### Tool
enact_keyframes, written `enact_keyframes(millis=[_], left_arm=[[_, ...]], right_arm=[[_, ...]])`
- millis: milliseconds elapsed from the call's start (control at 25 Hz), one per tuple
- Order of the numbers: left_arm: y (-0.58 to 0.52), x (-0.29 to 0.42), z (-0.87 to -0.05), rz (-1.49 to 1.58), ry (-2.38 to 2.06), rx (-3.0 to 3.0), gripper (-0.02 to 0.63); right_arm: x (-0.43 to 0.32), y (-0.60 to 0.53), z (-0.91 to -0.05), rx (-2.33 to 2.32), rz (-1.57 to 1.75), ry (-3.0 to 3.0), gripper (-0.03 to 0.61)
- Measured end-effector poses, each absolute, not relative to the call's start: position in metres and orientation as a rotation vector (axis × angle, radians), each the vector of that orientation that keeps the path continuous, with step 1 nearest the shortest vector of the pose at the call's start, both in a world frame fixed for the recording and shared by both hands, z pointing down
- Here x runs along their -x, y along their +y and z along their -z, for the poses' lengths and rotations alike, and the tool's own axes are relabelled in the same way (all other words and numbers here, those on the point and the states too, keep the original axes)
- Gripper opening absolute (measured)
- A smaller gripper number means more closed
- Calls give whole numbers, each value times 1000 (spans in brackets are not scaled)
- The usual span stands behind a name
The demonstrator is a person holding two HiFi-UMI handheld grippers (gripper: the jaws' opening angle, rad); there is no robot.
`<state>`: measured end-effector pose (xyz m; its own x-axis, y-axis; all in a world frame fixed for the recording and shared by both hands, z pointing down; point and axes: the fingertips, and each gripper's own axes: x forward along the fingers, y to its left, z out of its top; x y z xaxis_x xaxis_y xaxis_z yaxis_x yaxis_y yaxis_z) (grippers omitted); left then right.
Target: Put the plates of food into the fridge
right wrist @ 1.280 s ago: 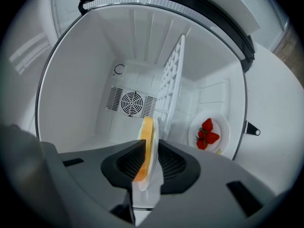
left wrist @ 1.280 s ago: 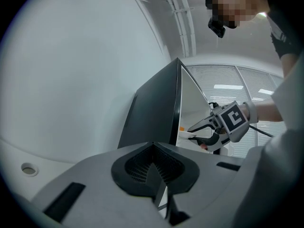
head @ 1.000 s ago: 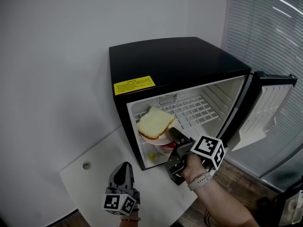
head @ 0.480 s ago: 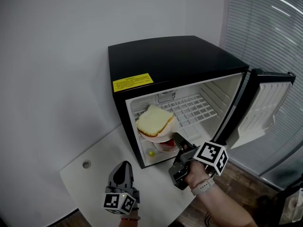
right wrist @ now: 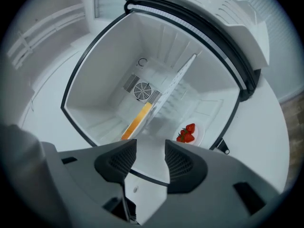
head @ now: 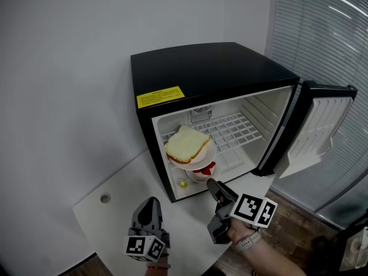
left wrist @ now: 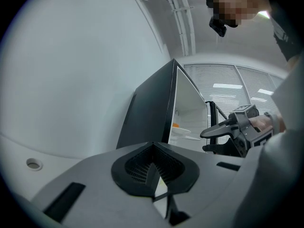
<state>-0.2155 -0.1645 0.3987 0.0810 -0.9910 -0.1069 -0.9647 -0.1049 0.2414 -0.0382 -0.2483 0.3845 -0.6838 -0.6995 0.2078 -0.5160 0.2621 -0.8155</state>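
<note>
Plates of food [head: 206, 158] in fridge [head: 201, 73]; right hand-held gripper [right wrist: 150, 151] jaws just opened, empty; left hand-held gripper [left wrist: 153, 148] closed.

One fridge [head: 213, 73]; two plates: sandwich plate [head: 209, 154], strawberry plate [right wrist: 198, 136]; one table [head: 115, 203].

You drew your right claw [head: 210, 209] back out of the open black mini fridge [head: 201, 68], away from the white plate of red strawberries [head: 202, 171], to above the white worktop [head: 132, 183]. Its jaws had just been opening, with nothing between them.
</note>
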Motion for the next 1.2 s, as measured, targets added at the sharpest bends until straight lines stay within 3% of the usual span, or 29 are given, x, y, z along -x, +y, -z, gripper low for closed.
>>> enact_keyframes(millis=[120,560,1200], left_arm=[[-160,212,-400,358,-2020,-2231,8],[-143,200,-398,318,-1999,-2249,8],[-110,142,-374,377,-1854,-2341,8]], right_arm=[[42,-235,-390,1147,1268,2479,187],[37,-201,-390,1214,715,2872,18],[-5,-149,-373,1259,404,2983,6]])
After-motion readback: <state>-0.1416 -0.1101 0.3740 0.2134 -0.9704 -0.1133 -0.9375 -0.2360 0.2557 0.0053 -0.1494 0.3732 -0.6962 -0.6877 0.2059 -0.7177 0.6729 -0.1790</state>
